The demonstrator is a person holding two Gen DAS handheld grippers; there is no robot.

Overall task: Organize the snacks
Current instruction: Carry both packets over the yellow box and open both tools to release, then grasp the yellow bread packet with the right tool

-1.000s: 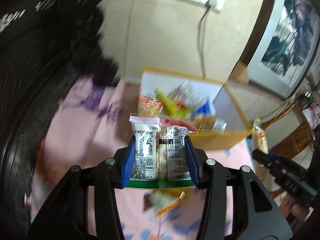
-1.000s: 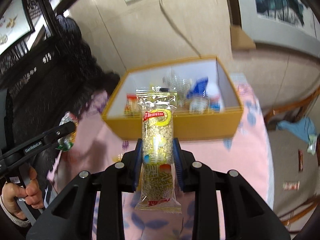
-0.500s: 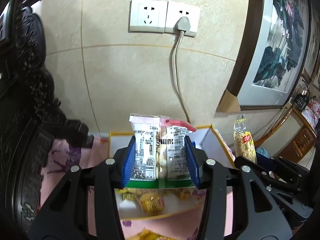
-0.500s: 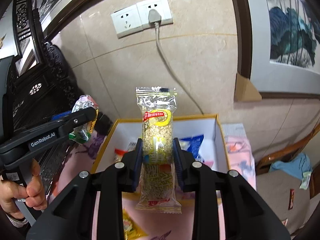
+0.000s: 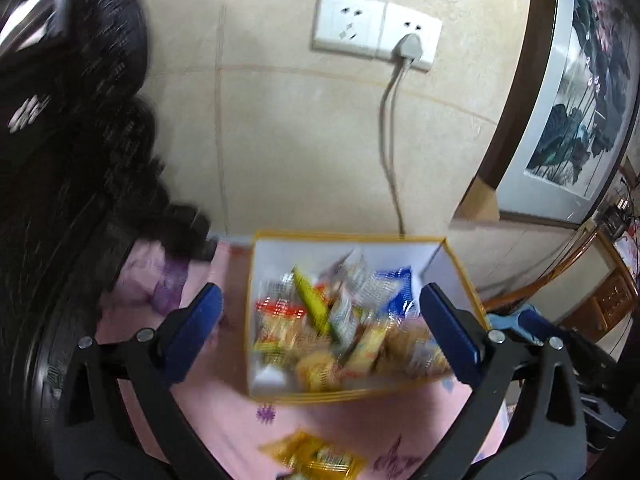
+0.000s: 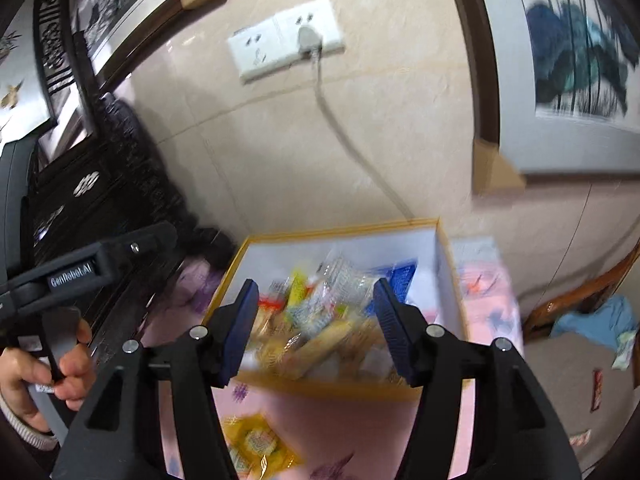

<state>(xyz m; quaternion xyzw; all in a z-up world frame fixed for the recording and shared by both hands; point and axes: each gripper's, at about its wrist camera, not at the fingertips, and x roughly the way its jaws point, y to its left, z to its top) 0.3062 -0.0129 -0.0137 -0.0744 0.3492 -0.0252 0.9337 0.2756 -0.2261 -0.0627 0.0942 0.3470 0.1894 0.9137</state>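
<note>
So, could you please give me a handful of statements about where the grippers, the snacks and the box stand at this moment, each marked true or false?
1. The left gripper is open and holds nothing. True.
2. The right gripper is shut on a snack packet. False: it is open and empty.
3. The yellow-rimmed box holds a pile of snack packets. True.
4. No snack lies outside the box. False: a yellow packet lies on the pink cloth in front of it.
5. Both wall sockets are free. False: a plug sits in the right-hand socket.
</note>
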